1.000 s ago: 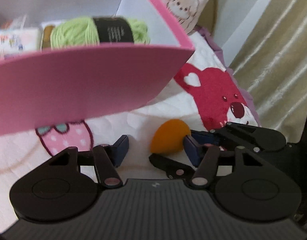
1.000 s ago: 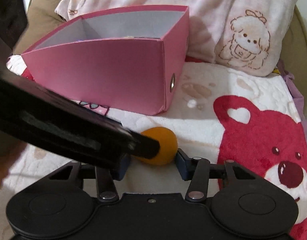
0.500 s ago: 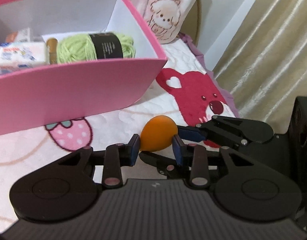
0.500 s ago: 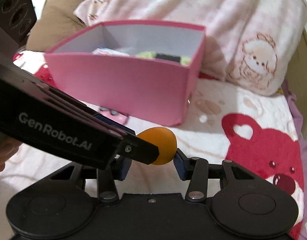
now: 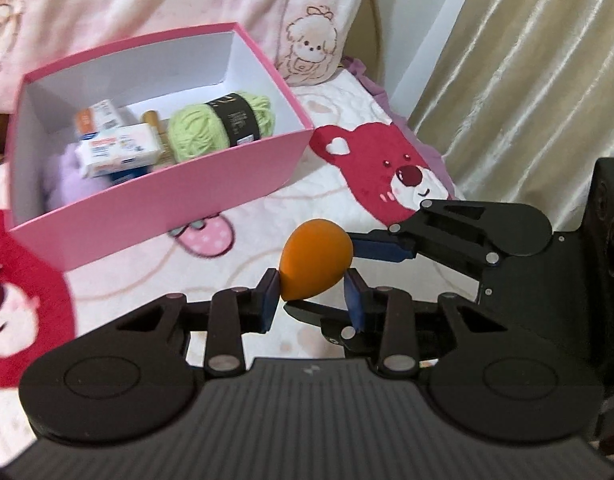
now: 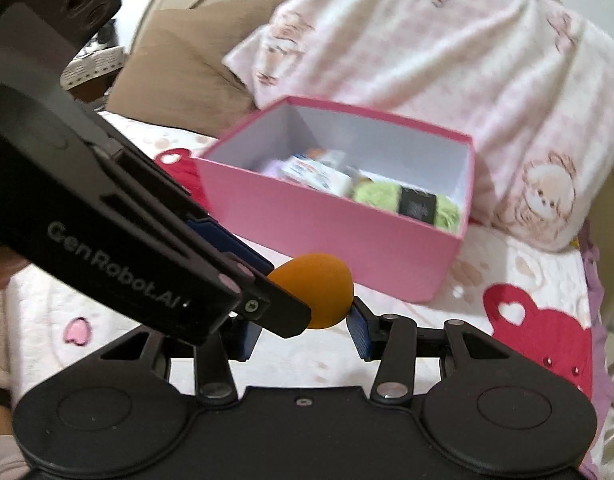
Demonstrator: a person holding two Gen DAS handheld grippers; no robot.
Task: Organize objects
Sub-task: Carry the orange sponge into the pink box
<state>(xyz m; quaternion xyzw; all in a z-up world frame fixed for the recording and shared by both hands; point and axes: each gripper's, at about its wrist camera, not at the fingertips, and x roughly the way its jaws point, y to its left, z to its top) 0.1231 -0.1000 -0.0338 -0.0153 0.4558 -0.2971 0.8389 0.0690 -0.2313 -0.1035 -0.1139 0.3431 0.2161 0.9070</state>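
Left gripper point(image 5: 313, 294): closed on the orange sponge point(image 5: 313, 262); both blue pads press its narrow lower end, so the wide end stands proud above the fingertips.
Right gripper point(image 6: 307, 330): closed on the same sponge from the other side; in the left wrist view one blue finger touches the sponge's right flank. Its left pad is hidden behind the other tool in the right wrist view.
Reason for double hold (judgement): a soft, rounded, tapering body slips easily from a single pinch; two crossed grips steady it for the carry.
Sponge position: between both sets of fingertips, clear of the blanket point(image 5: 267, 216), which lies below and beyond it.
Pink box point(image 5: 167, 196): ahead of the left claw and up-left of it; ahead and slightly right of the right claw. Open top, near wall facing the claws.
Box contents: green yarn point(image 5: 221, 126), white packet point(image 5: 119, 156), lilac fluffy item point(image 5: 73, 178); free floor space looks limited.
Sponge appearance: teardrop shape, matte orange, smooth, no visible dent at the pads.
Step in hand (judgement): carrying the sponge toward the box.
Risk (judgement): uneven release could flick it off the rim.
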